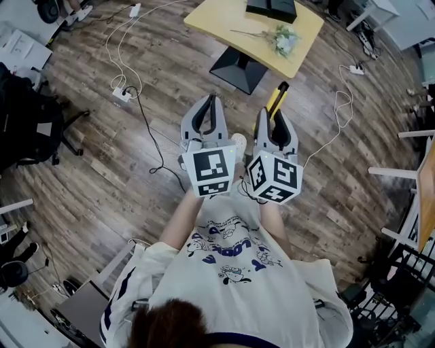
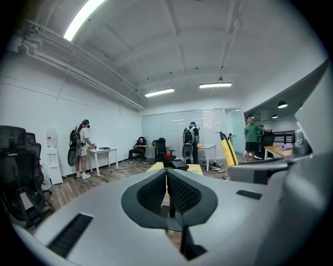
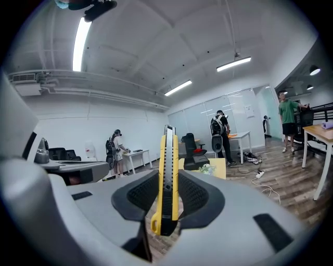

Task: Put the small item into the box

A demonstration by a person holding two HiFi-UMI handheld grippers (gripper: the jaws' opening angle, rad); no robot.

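Yellow utility knife [image 3: 165, 171] pinched in right gripper [image 1: 274, 117], left gripper [image 2: 166, 173] with jaws pressed together

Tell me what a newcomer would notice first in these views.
The yellow utility knife stands out first, clamped upright between the jaws of the right hand-held gripper and sticking out well past them. Beside it, the left hand-held gripper has its jaws together on nothing. Ahead of both, a yellow table carries a black box and a small bunch of flowers.
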